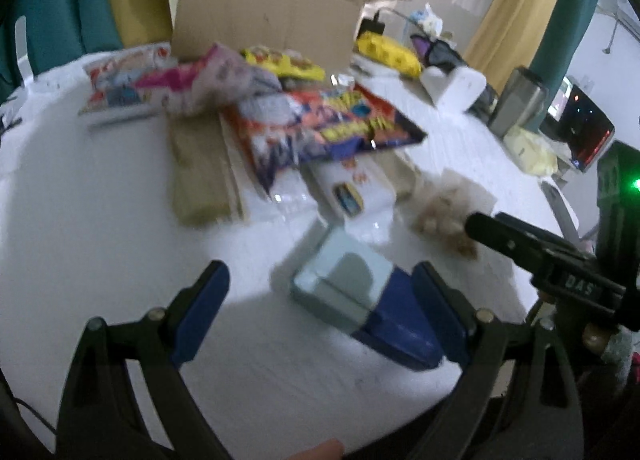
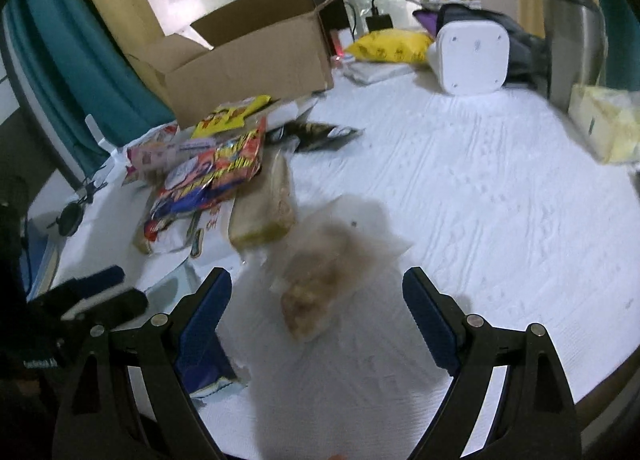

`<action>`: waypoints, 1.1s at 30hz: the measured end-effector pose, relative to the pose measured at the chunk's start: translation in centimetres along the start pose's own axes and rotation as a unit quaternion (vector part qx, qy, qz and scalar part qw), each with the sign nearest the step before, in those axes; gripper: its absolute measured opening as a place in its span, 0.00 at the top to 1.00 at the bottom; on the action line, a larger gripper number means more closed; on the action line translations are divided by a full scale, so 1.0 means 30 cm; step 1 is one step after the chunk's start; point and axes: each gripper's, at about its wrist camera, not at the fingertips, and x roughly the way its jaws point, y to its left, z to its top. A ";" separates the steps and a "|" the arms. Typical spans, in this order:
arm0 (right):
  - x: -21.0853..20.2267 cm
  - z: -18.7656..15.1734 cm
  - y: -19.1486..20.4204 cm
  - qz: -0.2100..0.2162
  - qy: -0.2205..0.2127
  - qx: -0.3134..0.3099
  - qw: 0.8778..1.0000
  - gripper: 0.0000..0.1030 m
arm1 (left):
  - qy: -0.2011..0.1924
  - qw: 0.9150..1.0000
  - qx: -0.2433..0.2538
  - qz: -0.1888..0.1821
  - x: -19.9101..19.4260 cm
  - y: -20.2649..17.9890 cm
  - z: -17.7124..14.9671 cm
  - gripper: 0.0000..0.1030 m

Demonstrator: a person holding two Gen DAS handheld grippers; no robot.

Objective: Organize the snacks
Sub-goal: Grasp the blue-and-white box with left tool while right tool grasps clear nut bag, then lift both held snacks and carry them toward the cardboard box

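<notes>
A pile of snack packets lies on the white table (image 1: 100, 199) in front of an open cardboard box (image 1: 264, 27): a red and blue bag (image 1: 328, 127), a pink bag (image 1: 208, 79), a yellow bag (image 1: 288, 63) and brown packets (image 1: 196, 175). My left gripper (image 1: 320, 300) is open over a small pale and dark blue box (image 1: 360, 300), which lies close to its right pad. My right gripper (image 2: 318, 300) is open, with a clear bag of brown snacks (image 2: 316, 292) lying on the table between its fingers. Both views are blurred.
At the back right stand a white appliance (image 2: 472, 55), a steel jug (image 2: 572, 39), a yellow bag (image 2: 388, 45) and a pale yellow pack (image 2: 608, 127). A lit screen (image 1: 588, 131) sits at the far right. Teal and yellow curtains hang behind.
</notes>
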 end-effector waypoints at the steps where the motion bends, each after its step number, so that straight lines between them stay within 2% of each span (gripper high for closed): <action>1: 0.007 0.003 0.000 0.004 0.001 0.002 1.000 0.13 | 0.007 1.000 0.000 0.001 0.006 -0.010 -0.006 0.09; 7: 0.057 0.035 -0.013 0.019 -0.005 0.007 1.000 0.13 | 0.042 0.999 0.009 0.011 0.060 -0.067 -0.010 0.09; 11: 0.100 0.052 -0.039 0.013 -0.001 0.005 1.000 0.13 | 0.062 0.998 0.013 0.023 0.104 -0.110 0.003 0.09; 13: 0.104 0.054 -0.043 0.006 -0.001 -0.008 1.000 0.20 | 0.063 0.997 0.011 0.034 0.119 -0.123 0.011 0.09; 15: 0.100 0.050 -0.057 0.002 -0.004 -0.016 1.000 0.33 | 0.064 0.997 0.005 0.042 0.132 -0.134 0.021 0.09; 18: 0.085 0.048 -0.093 0.019 -0.006 -0.016 1.000 0.40 | 0.067 0.995 0.018 0.069 0.155 -0.166 0.024 0.09; 22: 0.064 0.041 -0.126 0.029 -0.013 -0.014 0.999 0.43 | 0.064 0.991 0.063 0.096 0.188 -0.210 0.015 0.09; 25: 0.047 0.033 -0.141 0.033 -0.019 -0.011 0.999 0.45 | 0.062 0.991 0.075 0.090 0.192 -0.213 0.014 0.10; 26: 0.041 0.032 -0.148 0.035 -0.021 -0.010 0.999 0.46 | 0.062 0.991 0.083 0.085 0.189 -0.215 0.012 0.14; 27: 0.035 0.031 -0.154 0.038 -0.024 -0.008 0.999 0.47 | 0.059 0.991 0.087 0.082 0.186 -0.220 0.011 0.22; 29: 0.023 0.032 -0.157 0.040 -0.029 -0.009 0.999 0.49 | 0.057 0.992 0.095 0.067 0.171 -0.223 0.007 0.29; 32: 0.018 0.042 -0.157 0.040 -0.029 -0.008 0.999 0.51 | 0.057 0.993 0.094 0.050 0.157 -0.221 0.006 0.31; 33: 0.014 0.046 -0.151 0.038 -0.031 -0.010 0.999 0.51 | 0.054 0.993 0.092 0.048 0.144 -0.216 0.003 0.37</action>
